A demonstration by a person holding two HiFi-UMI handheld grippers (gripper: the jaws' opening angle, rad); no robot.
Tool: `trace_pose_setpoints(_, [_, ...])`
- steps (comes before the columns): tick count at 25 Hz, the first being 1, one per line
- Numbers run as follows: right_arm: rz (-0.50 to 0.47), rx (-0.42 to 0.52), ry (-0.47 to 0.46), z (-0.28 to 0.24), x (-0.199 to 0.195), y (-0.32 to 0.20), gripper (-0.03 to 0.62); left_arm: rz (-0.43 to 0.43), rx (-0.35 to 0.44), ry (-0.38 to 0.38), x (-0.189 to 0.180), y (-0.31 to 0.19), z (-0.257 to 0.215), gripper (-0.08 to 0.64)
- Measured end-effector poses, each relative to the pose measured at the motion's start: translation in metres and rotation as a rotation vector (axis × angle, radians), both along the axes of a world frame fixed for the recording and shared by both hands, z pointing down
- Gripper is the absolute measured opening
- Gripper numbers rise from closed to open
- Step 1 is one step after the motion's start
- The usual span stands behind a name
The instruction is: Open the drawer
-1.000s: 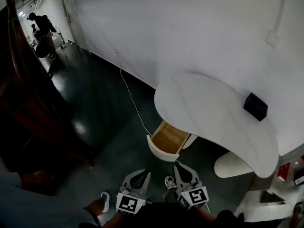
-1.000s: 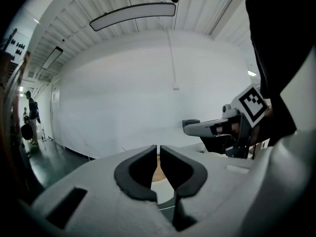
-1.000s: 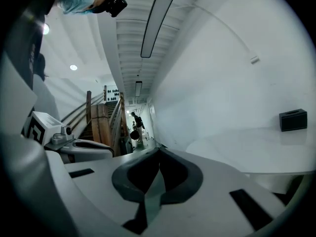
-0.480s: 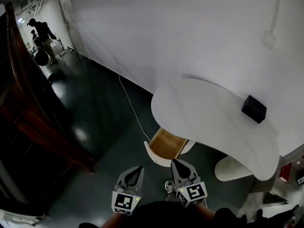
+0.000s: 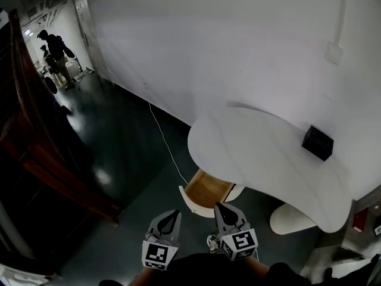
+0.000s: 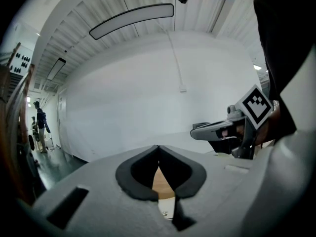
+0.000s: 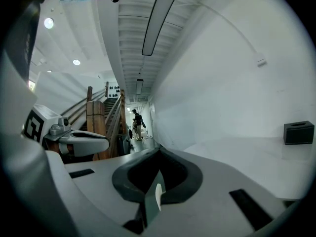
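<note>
the drawer (image 5: pixel 209 188) stood open under the white table (image 5: pixel 262 154); nothing seemed left. the left gripper (image 5: pixel 171 215) and right gripper (image 5: pixel 222 208), near it, had jaws together, empty.

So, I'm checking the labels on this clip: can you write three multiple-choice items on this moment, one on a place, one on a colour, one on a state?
1. Where does the black box sit?
A) on the white table
B) on the floor
C) on the stairs

2. What colour is the inside of the drawer?
A) red
B) wood brown
C) blue

3. How does the drawer stand?
A) pushed fully shut
B) taken out and lying on the floor
C) pulled out from under the table

Answers:
1 A, the box rests near the table's right end.
2 B, the drawer's bottom shows light wood.
3 C, the drawer's open inside shows beyond the table's edge.
</note>
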State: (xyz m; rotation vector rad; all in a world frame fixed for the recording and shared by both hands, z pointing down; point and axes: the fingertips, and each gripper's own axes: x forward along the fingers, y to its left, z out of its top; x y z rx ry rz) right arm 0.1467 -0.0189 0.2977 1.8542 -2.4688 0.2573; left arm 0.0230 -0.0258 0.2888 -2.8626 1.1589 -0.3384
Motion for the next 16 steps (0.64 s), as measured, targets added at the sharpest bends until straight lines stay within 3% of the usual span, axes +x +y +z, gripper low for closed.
trace_pose_setpoints(7, [-0.013,-0.012,-0.011,0.004,0.001,-0.002,0.002,-0.01,0.025,-0.017,0.0,0.001,0.005,0.018])
trace_pose_setpoints(16, [-0.042,-0.017,-0.014,0.008,-0.004,-0.007,0.002,-0.04,-0.026,-0.02,-0.002,0.0,0.011,0.018])
